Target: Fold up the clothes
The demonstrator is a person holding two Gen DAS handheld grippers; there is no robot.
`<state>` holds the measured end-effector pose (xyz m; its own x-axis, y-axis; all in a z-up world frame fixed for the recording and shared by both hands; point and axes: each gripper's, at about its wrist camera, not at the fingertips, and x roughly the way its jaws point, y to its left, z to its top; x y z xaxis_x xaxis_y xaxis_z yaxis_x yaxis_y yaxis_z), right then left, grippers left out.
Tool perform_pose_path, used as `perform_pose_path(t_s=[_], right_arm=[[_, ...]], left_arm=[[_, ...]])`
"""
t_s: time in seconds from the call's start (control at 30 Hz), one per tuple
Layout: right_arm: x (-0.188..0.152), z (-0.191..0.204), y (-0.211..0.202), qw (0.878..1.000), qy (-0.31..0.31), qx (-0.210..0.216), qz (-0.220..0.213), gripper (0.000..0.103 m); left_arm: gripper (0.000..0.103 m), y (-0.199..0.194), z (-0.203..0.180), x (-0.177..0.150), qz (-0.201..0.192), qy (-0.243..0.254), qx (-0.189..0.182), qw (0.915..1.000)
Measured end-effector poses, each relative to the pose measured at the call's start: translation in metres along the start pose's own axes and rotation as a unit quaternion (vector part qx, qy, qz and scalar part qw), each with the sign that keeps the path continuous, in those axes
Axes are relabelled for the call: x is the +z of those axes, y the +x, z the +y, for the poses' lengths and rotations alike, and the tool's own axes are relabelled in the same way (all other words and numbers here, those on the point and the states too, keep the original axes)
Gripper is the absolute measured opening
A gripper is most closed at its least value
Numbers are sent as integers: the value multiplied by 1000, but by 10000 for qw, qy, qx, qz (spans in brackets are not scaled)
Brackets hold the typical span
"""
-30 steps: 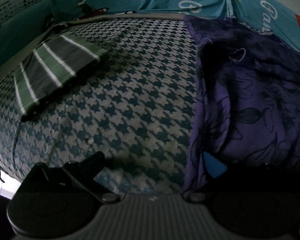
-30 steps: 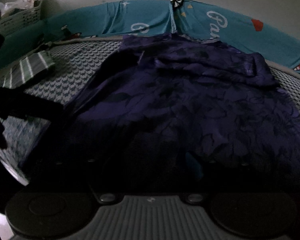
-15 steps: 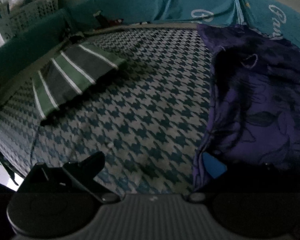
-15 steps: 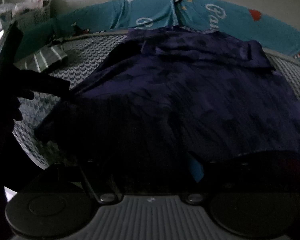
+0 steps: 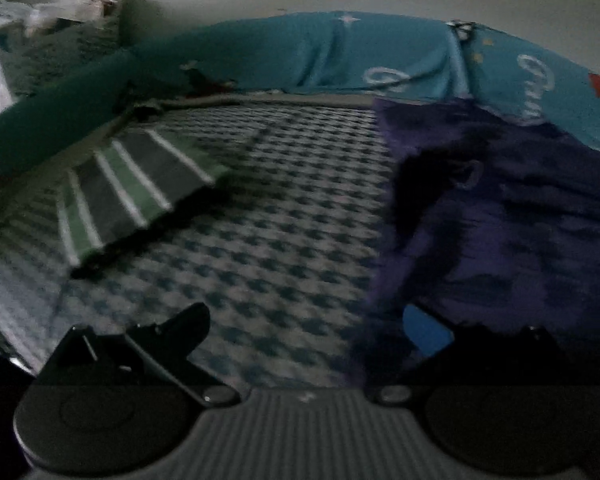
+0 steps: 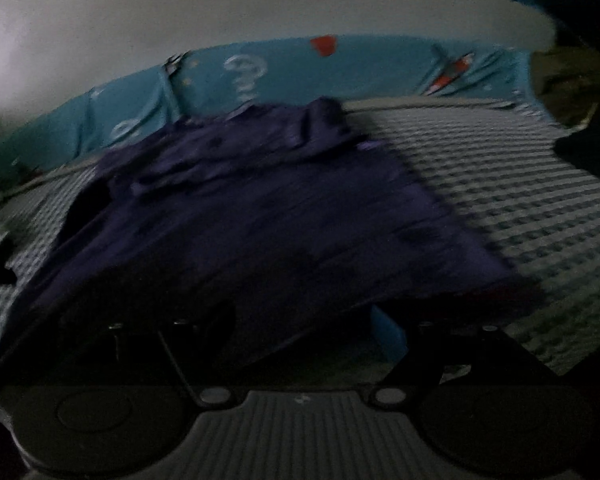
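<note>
A dark purple floral garment (image 6: 260, 216) lies spread flat on the houndstooth bedsheet (image 5: 268, 208). In the left wrist view its left edge (image 5: 384, 240) runs toward me, and the purple cloth (image 5: 520, 240) fills the right side. My left gripper (image 5: 300, 320) is open over that edge, its blue-padded right finger (image 5: 424, 328) against the cloth, nothing pinched. My right gripper (image 6: 300, 332) is open at the garment's near hem; dark cloth hides its left finger and the blue pad (image 6: 388, 332) shows. A folded green and grey striped garment (image 5: 128, 192) lies at the left.
Teal printed cushions (image 5: 340, 60) line the bed's far edge below a pale wall. A basket with clutter (image 5: 40, 52) stands at the far left corner. Bare sheet (image 6: 520, 208) lies right of the purple garment. Something dark (image 6: 580, 80) sits at the far right.
My right gripper has swung to the right and rolled, so the garment's right edge and bare sheet now show. My left gripper has lifted a little, bringing more wall into view.
</note>
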<state>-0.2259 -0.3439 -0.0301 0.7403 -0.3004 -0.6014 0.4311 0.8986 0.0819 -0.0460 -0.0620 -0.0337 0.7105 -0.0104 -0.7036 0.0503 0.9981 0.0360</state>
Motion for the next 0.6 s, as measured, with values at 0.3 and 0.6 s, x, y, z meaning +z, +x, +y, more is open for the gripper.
perform_pose_path(t_s=[0.3, 0.6], right_arm=[[16, -15, 15, 9984, 336, -397, -224, 74], [6, -40, 38, 9900, 1058, -699, 620, 75]], left_arm=[[103, -2, -43, -16, 192, 776, -656, 9946], [103, 2, -49, -24, 408, 878, -728, 9926]])
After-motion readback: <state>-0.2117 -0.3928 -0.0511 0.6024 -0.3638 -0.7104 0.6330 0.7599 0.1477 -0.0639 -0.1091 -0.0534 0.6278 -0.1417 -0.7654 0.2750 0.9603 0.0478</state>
